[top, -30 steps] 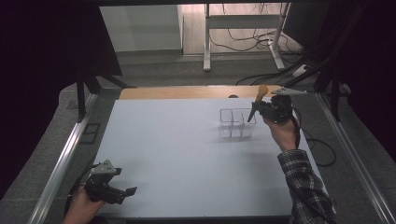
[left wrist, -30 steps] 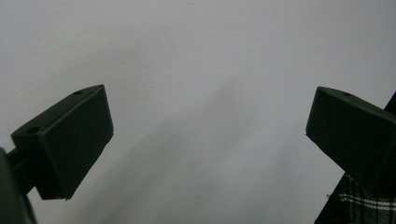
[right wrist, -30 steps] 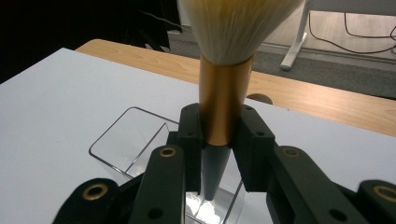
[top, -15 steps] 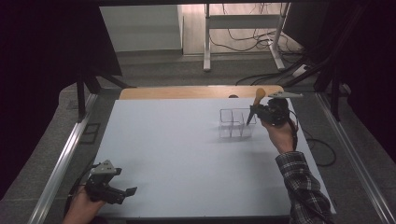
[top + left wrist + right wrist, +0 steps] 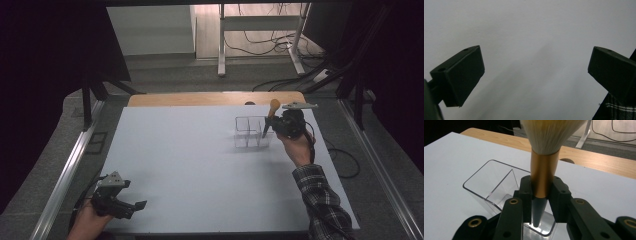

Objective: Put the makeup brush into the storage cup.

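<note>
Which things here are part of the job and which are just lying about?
In the job:
- brush, held bristles up
- clear organizer, brush tip over its right compartment
- right gripper, shut on the brush

Lying about:
- left gripper, open and idle at the table's near left corner
- white table
- wooden board

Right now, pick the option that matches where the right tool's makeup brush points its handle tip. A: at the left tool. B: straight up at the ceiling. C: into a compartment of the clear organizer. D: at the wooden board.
C: the right tool is shut on the makeup brush, bristles up, its dark handle tip dipping into the clear organizer.
</note>
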`<state>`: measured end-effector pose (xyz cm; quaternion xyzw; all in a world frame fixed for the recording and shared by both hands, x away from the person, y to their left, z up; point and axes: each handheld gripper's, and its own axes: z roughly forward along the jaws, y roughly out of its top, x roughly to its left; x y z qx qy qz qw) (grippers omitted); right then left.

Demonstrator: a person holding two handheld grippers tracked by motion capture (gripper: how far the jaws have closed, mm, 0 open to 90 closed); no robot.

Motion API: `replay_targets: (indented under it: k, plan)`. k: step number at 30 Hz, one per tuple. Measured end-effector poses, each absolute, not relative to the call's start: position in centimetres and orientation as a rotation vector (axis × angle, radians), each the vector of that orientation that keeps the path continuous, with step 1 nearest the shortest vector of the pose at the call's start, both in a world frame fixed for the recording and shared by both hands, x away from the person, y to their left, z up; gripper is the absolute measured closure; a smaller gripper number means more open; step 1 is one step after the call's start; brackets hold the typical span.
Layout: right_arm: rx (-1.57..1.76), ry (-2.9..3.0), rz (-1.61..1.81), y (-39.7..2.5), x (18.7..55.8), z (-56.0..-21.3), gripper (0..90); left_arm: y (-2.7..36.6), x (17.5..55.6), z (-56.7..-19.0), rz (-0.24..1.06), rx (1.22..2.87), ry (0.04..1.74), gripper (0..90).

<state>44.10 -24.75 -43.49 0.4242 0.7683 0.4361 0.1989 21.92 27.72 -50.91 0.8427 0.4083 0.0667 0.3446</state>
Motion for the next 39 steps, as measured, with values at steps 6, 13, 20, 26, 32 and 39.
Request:
replay_targets:
  k: [6,13,20,26,32,39]
  plan:
    - [1.182,2.163,1.204,-24.5,44.1,-43.8,73.2,27.7,21.9,-50.9,0.171,2.188,1.059,1.1]
    - [1.184,2.179,1.164,-24.4,44.1,-44.3,72.5,27.7,21.9,-50.9,0.169,2.191,1.059,1.2]
    - [1.181,2.171,1.136,-24.3,44.0,-44.2,42.9,27.7,21.9,-50.9,0.167,2.192,1.061,1.1]
    - [1.202,2.194,1.107,-24.5,44.3,-44.6,22.6,27.7,21.9,-50.9,0.166,2.196,1.060,1.1]
    - [1.231,2.181,1.113,-24.6,44.4,-44.8,10.6,27.7,21.9,-50.9,0.166,2.196,1.060,1.1]
    - [1.242,2.207,1.092,-24.6,44.0,-44.6,10.4,27.7,21.9,-50.9,0.167,2.194,1.060,1.1]
